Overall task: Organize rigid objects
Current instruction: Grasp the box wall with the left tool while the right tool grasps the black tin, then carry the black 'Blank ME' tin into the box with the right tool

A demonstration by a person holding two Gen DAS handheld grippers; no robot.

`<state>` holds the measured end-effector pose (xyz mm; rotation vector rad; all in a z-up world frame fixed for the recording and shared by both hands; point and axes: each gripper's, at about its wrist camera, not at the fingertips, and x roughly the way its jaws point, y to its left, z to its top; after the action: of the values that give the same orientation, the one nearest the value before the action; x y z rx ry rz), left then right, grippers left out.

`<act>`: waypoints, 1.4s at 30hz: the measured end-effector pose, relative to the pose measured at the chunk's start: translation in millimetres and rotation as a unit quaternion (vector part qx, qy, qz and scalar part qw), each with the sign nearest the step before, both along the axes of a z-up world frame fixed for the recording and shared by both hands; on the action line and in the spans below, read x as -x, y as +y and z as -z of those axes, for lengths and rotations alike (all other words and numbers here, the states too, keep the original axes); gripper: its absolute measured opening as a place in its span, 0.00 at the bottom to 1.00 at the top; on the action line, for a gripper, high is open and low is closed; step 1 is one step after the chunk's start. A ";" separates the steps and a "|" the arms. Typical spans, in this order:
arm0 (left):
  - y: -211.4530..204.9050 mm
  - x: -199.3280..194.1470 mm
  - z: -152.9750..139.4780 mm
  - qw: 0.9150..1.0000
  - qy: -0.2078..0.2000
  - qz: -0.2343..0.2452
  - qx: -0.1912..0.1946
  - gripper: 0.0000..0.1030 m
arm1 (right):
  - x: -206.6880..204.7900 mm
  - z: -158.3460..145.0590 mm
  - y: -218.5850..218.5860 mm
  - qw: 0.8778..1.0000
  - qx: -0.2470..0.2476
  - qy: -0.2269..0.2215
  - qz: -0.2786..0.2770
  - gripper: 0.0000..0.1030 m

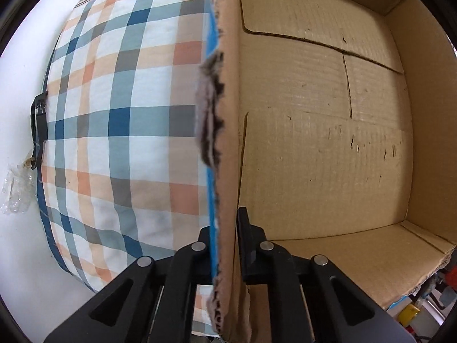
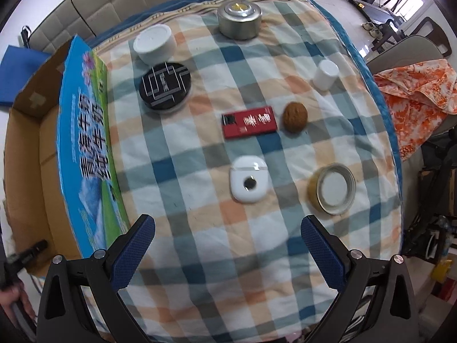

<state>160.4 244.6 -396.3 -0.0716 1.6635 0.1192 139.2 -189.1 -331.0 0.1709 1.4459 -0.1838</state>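
Left gripper pointing down, clamping box wall; right gripper agape.

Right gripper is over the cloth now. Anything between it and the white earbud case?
Nothing visible. The right gripper hangs open above bare checked cloth, and the white earbud case lies just ahead between the lines of its fingers. The jar lid sits off to one side, apart from it.

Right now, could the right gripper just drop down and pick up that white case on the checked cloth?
Probably yes. The right gripper is open and hovers over bare checked cloth, with the white case just ahead of its fingers. Nothing lies between them; the red box and the walnut sit farther off.
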 end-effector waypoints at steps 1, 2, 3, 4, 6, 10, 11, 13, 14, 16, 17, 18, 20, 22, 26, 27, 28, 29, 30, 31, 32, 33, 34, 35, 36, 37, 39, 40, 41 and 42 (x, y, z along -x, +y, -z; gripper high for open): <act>2.0 -0.1 0.9 1.000 -0.001 0.001 -0.001 0.05 | -3.2 -0.2 -0.1 1.000 -0.006 -0.003 0.003 1.00; 5.1 0.1 1.8 1.000 -0.003 0.000 -0.001 0.05 | -7.8 -0.3 -0.8 1.000 -0.007 -0.007 0.009 1.00; 7.3 0.3 2.5 1.000 -0.005 -0.001 0.000 0.05 | -11.8 0.7 -2.5 1.000 -0.003 -0.006 0.018 1.00; 9.1 0.6 3.5 1.000 -0.006 -0.002 0.000 0.05 | -15.0 2.6 -4.9 1.000 0.000 -0.002 0.027 1.00; 14.7 0.5 2.5 1.000 -0.010 -0.004 0.000 0.05 | -19.2 9.8 -13.7 0.999 -0.008 0.008 0.051 1.00; 15.8 3.5 -0.5 1.000 -0.012 -0.008 -0.003 0.05 | -19.8 27.3 -33.5 0.996 -0.023 0.034 0.082 1.00; 10.1 1.9 -1.4 1.000 -0.011 -0.009 -0.007 0.05 | -21.2 29.4 -38.1 0.995 -0.033 0.031 0.086 1.00; 6.9 1.0 -3.8 1.000 -0.010 -0.014 -0.012 0.05 | -28.3 29.3 -37.9 0.996 -0.050 0.015 0.076 1.00; 6.2 -0.2 -3.1 1.000 -0.008 -0.020 -0.014 0.06 | -36.4 28.3 -34.0 0.996 -0.057 0.005 0.064 1.00; 12.2 -1.0 -1.3 0.999 -0.006 -0.034 -0.013 0.06 | -54.8 28.3 -24.3 0.996 -0.078 -0.010 0.043 1.00; 9.0 -2.5 -3.3 0.999 -0.005 -0.039 -0.013 0.06 | -64.4 29.2 -18.4 0.996 -0.084 -0.012 0.034 1.00; 10.1 -3.6 -3.2 0.999 -0.004 -0.042 -0.015 0.07 | -73.9 30.4 -12.8 0.996 -0.086 -0.013 0.027 1.00; 9.4 -1.7 -3.6 0.999 -0.004 -0.046 -0.022 0.07 | -97.7 34.7 -0.3 0.996 -0.091 -0.017 0.008 1.00; 10.2 -2.1 -5.1 0.998 -0.006 -0.049 -0.027 0.07 | -118.5 40.5 8.5 0.996 -0.090 -0.013 0.000 1.00; 3.6 0.1 -6.2 0.998 -0.009 -0.056 -0.031 0.07 | -160.7 59.4 23.8 0.996 -0.086 0.006 -0.010 1.00; 0.0 -0.7 -5.9 0.998 -0.008 -0.058 -0.030 0.07 | -168.1 63.6 27.2 0.996 -0.082 0.013 -0.012 1.00; 0.0 -0.7 -4.6 0.998 -0.007 -0.061 -0.028 0.07 | -174.1 68.2 30.2 0.997 -0.075 0.021 -0.014 0.99; -0.8 -0.3 -5.4 0.998 -0.007 -0.063 -0.026 0.07 | -181.5 74.2 33.1 0.997 -0.071 0.031 -0.012 0.96; 0.2 0.4 -5.2 0.998 -0.007 -0.064 -0.024 0.07 | -185.8 77.4 35.3 0.997 -0.073 0.036 -0.011 0.94; 1.5 0.1 -4.7 0.998 -0.007 -0.062 -0.023 0.07 | -191.5 82.0 38.7 0.996 -0.070 0.045 -0.012 0.89; 1.8 1.3 -5.4 0.998 -0.007 -0.060 -0.023 0.07 | -195.1 85.3 40.6 0.997 -0.061 0.053 -0.012 0.84; 1.8 1.6 -5.3 0.998 -0.007 -0.057 -0.024 0.07 | -199.2 88.1 43.1 0.997 -0.050 0.060 -0.013 0.83; 0.5 2.7 -5.6 0.998 -0.008 -0.054 -0.026 0.07 | -201.7 89.2 44.3 0.997 -0.046 0.061 -0.014 0.83; -1.0 3.2 -6.0 0.998 -0.008 -0.052 -0.026 0.07 | -205.0 91.0 46.4 0.997 -0.039 0.063 -0.016 0.82; -1.7 3.4 -6.0 0.998 -0.008 -0.053 -0.025 0.07 | -207.7 94.0 48.3 0.997 -0.029 0.070 -0.018 0.79; -1.7 3.3 -6.0 0.998 -0.008 -0.053 -0.025 0.07 | -210.3 98.3 50.0 0.996 -0.020 0.081 -0.020 0.76; -3.2 2.5 -6.0 0.998 -0.007 -0.050 -0.026 0.07 | -215.5 104.8 53.5 0.996 -0.017 0.089 -0.020 0.76; -4.2 1.9 -6.3 0.998 -0.006 -0.050 -0.025 0.07 | -217.7 107.4 54.1 0.995 -0.016 0.093 -0.020 0.76; -5.6 1.9 -6.5 0.998 -0.006 -0.050 -0.026 0.07 | -220.2 108.4 55.0 0.995 -0.014 0.094 -0.020 0.76; -6.6 1.7 -6.7 0.998 -0.007 -0.050 -0.025 0.07 | -221.7 108.2 55.9 0.995 -0.011 0.093 -0.019 0.76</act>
<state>158.7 238.0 -389.6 -0.1171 1.6429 0.2352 360.9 -133.2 -439.1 0.1464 1.6367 -0.1554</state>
